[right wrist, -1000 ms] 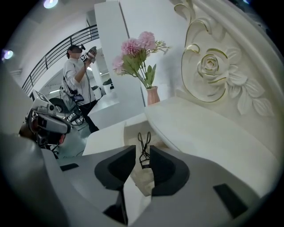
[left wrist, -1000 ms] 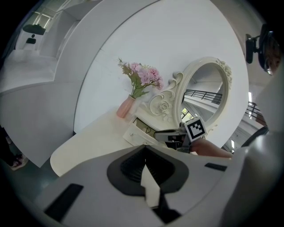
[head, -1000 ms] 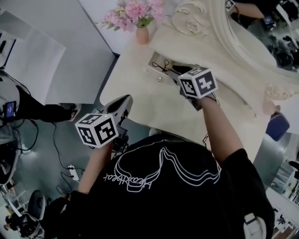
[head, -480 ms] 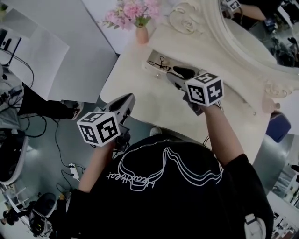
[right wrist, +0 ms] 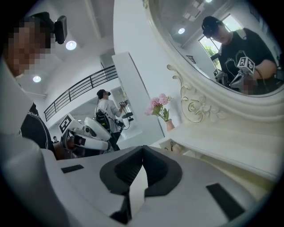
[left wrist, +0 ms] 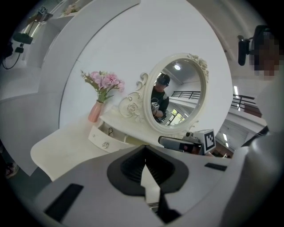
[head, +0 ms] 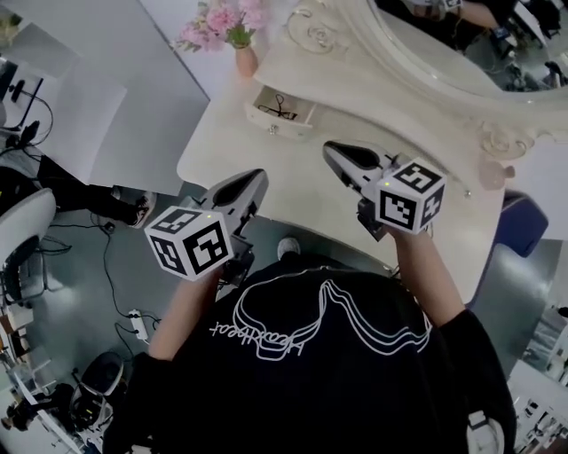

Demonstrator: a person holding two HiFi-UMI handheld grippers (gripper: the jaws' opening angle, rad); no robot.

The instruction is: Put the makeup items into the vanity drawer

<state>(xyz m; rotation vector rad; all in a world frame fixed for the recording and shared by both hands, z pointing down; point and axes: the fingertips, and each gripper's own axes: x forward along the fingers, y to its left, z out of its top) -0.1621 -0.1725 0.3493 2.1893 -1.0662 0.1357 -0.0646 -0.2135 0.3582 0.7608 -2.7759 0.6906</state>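
The left gripper (head: pixel 247 184) has its jaws brought together at the tips, and its own view shows nothing between them. The right gripper (head: pixel 337 158) is closed too. Its jaws have just been closing, and its own view shows the dark pads meeting with nothing caught in them. Each gripper carries its marker cube at the rear, towards the person's black T-shirt (head: pixel 337 372).

In the head view the left gripper hangs at the front edge of the vanity table (head: pixel 222 146). The right gripper is over the cream tabletop, further towards the mirror side. Neither one touches the table.

The drawer (head: pixel 282 111) stands pulled open at the far side of the tabletop. It lies beyond both grippers and well apart from them, and across the picture it falls between their two tips. A black looped tool (head: pixel 277 108) lies inside the drawer. No other item can be made out in it.

From the left gripper view the open drawer sits up and to the left of the closed jaws, with its round knob facing the camera. From the right gripper view it appears just above the jaw tips and slightly to the right, still apart from them.

Just beyond the drawer stands a pink vase (head: pixel 246 60) of pink flowers (head: pixel 222 22). The oval mirror (head: pixel 444 44) in its carved cream frame rises behind the table and reflects the person with both grippers.
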